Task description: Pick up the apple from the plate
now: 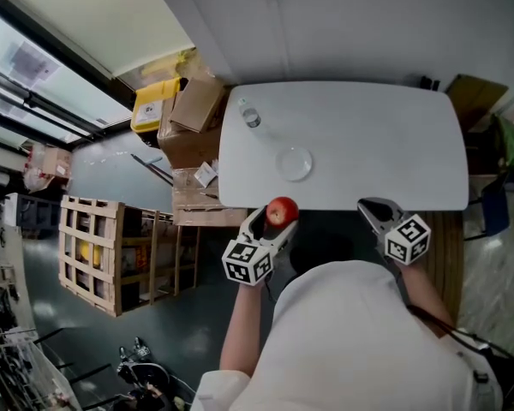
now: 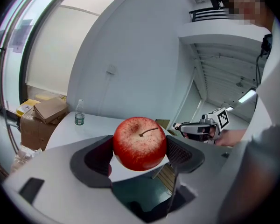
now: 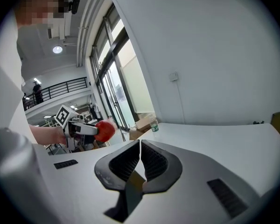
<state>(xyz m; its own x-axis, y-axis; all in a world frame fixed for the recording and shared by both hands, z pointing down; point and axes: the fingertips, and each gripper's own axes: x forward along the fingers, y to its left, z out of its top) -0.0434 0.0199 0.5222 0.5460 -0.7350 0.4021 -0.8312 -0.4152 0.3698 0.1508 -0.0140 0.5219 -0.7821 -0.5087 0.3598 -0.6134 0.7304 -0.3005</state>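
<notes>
The person's white-clad torso [image 1: 368,332] fills the bottom of the head view, and both arms reach up-frame from it toward the near edge of the white counter [image 1: 368,144]. The left claw [image 2: 140,153] is pinching the apple [image 1: 281,211]. In the left gripper view its two dark pads press the red fruit from either side, stem upward, with nothing beneath it. In the head view the apple sits at the counter's near edge, below the plate [image 1: 294,163] in the frame and apart from it. The plate is clear glass and lies bare near the middle of the counter. The right claw [image 3: 140,160] is pressed together on nothing (only a hairline seam shows between its ribbed pads) and waits at the lower right of the counter edge.

By my reading the pick itself is done, with the fruit off the plate and carried in the air. What remains calls for a steady squeeze and a level wrist, since a round, smooth apple could roll out of two flat pads.

Counted: one apple, one plate, one small water bottle [image 1: 249,115] at the counter's upper left, and two claws.
</notes>
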